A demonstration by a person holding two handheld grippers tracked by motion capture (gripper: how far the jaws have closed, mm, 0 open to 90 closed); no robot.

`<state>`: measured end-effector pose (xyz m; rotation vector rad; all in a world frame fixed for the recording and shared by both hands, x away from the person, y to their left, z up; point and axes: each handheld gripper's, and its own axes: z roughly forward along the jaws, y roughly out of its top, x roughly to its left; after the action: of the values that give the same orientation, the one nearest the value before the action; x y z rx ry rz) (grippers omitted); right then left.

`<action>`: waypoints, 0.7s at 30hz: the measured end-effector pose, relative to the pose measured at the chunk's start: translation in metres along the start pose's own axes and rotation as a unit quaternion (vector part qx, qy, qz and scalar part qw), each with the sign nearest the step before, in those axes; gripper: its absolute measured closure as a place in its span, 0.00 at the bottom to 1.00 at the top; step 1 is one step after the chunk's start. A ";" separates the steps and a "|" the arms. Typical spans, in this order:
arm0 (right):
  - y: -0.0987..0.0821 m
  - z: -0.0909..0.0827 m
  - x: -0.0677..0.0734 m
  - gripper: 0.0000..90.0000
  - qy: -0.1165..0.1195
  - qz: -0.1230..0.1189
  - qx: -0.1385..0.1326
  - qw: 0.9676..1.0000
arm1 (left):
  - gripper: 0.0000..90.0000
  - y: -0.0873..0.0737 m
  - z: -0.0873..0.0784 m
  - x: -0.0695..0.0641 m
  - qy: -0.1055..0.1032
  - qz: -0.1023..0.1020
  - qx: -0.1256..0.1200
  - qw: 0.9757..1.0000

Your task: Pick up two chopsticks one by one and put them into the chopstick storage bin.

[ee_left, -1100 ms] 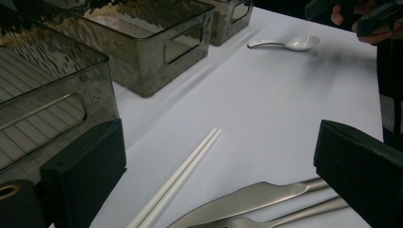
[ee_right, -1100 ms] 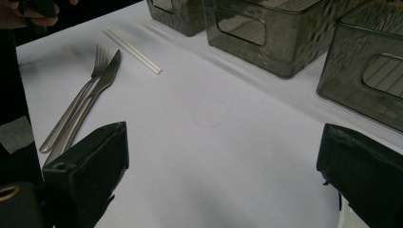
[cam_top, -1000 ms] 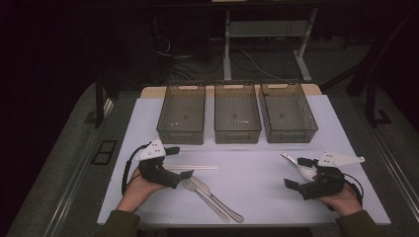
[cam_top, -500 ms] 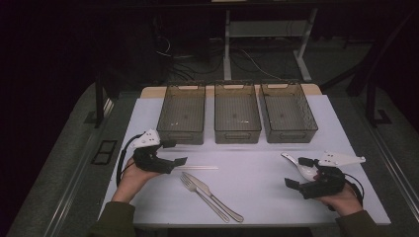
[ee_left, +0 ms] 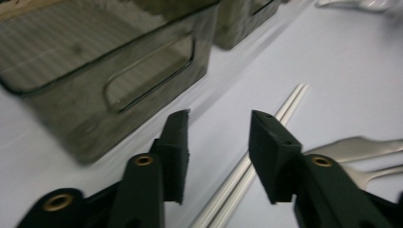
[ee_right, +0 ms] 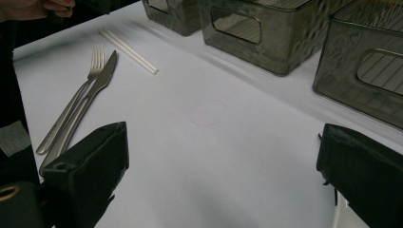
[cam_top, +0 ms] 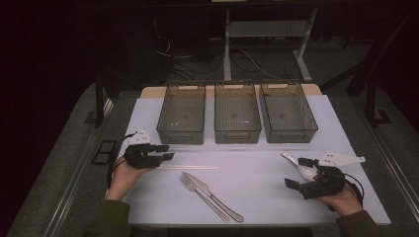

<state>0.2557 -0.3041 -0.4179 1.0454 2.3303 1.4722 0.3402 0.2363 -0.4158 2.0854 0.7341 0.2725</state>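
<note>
I can read no text, label, brand or number anywhere; the bins (cam_top: 236, 112) and the surface (cam_top: 257, 163) carry no writing.

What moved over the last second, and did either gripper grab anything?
The left gripper slid away from the fork and knife, toward the table's left edge and the bins, ending open over the near end of the chopsticks, gripping nothing. The right gripper stayed open beside the white spoon; cutlery and the three bins are unmoved.
</note>
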 end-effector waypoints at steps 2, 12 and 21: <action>0.000 0.000 0.000 0.04 0.000 0.000 0.001 1.000 | 0.73 -0.003 -0.001 0.003 0.012 -0.004 0.007 1.000; 0.000 0.000 0.000 0.04 0.000 0.001 0.003 1.000 | 0.92 -0.025 -0.015 0.020 0.042 -0.032 0.038 0.998; 0.000 0.000 0.000 0.04 0.000 0.002 0.005 1.000 | 0.97 -0.038 -0.016 0.031 0.061 -0.051 0.065 0.995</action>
<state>0.2558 -0.3042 -0.4184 1.0540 2.3402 1.4627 0.3425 0.2822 -0.4391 2.1594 0.9516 0.3030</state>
